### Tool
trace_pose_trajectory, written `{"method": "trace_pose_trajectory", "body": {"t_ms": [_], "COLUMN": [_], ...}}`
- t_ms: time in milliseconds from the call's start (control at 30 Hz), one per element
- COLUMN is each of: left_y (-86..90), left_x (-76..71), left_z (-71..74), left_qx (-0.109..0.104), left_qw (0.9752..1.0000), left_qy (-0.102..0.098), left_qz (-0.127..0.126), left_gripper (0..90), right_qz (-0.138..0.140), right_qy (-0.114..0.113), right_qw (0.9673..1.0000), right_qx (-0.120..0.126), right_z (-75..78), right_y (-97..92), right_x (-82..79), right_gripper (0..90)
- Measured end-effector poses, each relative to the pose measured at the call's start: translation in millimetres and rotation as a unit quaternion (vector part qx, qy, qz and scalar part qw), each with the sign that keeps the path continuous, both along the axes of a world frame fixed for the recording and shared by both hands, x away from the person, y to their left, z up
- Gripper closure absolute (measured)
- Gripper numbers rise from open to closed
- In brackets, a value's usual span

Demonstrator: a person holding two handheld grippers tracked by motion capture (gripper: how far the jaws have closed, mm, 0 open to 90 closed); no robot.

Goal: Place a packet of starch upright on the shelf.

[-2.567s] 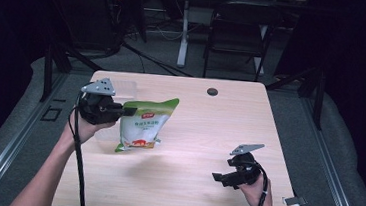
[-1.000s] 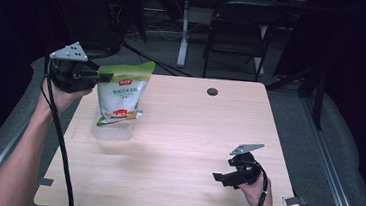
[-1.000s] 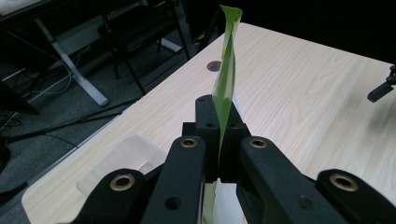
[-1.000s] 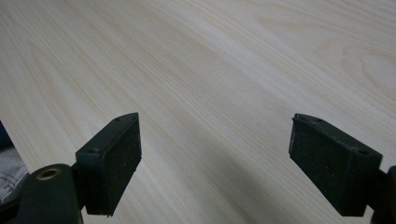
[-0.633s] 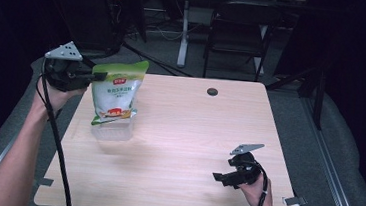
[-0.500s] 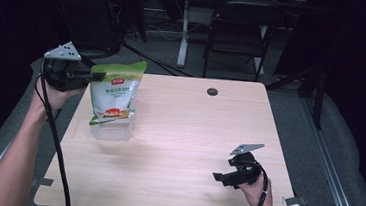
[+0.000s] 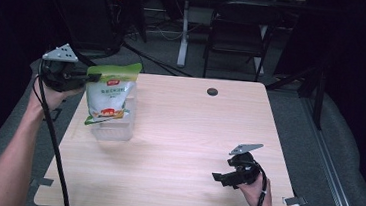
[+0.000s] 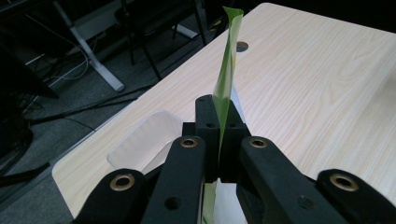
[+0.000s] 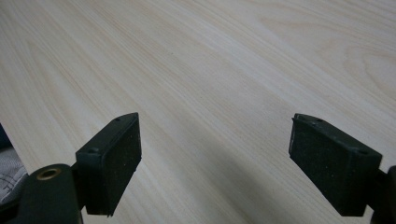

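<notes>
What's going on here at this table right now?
A person is working at a wooden table with a claw in each hand. The left claw is shut on the top edge of a green and white pouch, which hangs upright over a clear plastic container near the table's left edge. The pouch's bottom looks to be at or just inside the container's opening. The right claw sits low over the near right part of the table, jaws wide open, holding nothing.
</notes>
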State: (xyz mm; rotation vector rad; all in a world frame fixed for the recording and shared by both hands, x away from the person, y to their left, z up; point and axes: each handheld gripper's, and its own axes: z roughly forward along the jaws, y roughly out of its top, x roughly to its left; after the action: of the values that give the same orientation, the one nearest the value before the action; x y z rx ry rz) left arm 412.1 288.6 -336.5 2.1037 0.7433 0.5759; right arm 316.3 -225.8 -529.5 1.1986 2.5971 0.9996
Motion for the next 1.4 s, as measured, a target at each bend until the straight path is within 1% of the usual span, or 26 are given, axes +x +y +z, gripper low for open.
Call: {"method": "trace_pose_trajectory", "body": {"t_ms": [67,100,133,267,400,700,733,800,833,900,967,1067,1333,1400], "left_y": [1.3,1.6,2.0,1.0,-0.5,-3.0,-3.1,-3.1,-3.2,-3.8,-4.3,-4.6,-3.4,-3.9], "left_x": [1.1,1.6,2.2,3.9,6.6,13.0,13.3,14.9,15.7,16.9,17.8,19.1,20.7,21.2], "left_z": [-2.4,-4.0,-5.3,-9.6,-13.3,-21.5,-22.1,-23.9,-24.8,-27.1,-29.4,-32.7,-45.3,-48.0], "left_qx": [0.003,0.000,0.001,0.002,0.002,0.013,0.014,0.014,0.012,0.016,0.016,0.018,0.015,0.013], "left_qw": [1.0000,1.0000,1.0000,1.0000,0.9999,0.9996,0.9995,0.9995,0.9995,0.9993,0.9993,0.9991,0.9990,0.9989], "left_qy": [0.001,0.004,0.004,0.006,0.008,0.008,0.007,0.008,0.009,0.009,0.010,0.013,0.020,0.023], "left_qz": [0.001,-0.001,-0.003,-0.004,-0.011,-0.025,-0.026,-0.029,-0.029,-0.033,-0.032,-0.035,-0.038,-0.038], "left_gripper": [89.9,89.9,89.9,89.9,89.9,89.9,89.9,89.9,89.9,89.9,89.9,89.9,89.9,89.9], "right_qz": [-0.001,-0.001,-0.001,-0.002,-0.002,-0.002,0.000,0.000,-0.002,-0.001,-0.005,-0.002,0.000,0.000], "right_qy": [0.001,0.001,0.000,0.001,0.000,0.000,0.001,0.003,0.001,0.001,0.001,0.001,0.001,0.003], "right_qw": [1.0000,1.0000,1.0000,1.0000,1.0000,1.0000,1.0000,1.0000,1.0000,1.0000,1.0000,1.0000,1.0000,1.0000], "right_qx": [0.000,0.004,-0.001,0.000,0.000,0.001,0.004,-0.001,0.003,0.002,0.008,0.002,0.000,0.004], "right_z": [0.2,0.1,0.6,0.4,0.2,0.1,-0.2,0.3,-0.1,0.2,-0.4,-0.1,0.2,-0.1], "right_y": [-0.7,-1.0,-1.9,-2.2,-1.5,-1.5,-1.1,-1.7,-1.4,-2.4,-2.0,-2.0,-1.7,-0.9], "right_x": [0.0,0.0,0.2,0.3,0.1,0.3,0.3,0.3,0.3,0.4,0.3,0.4,0.4,0.2], "right_gripper": [16.5,16.5,16.5,16.5,16.5,16.7,16.7,16.6,16.5,16.5,16.5,16.6,16.5,16.6]}}
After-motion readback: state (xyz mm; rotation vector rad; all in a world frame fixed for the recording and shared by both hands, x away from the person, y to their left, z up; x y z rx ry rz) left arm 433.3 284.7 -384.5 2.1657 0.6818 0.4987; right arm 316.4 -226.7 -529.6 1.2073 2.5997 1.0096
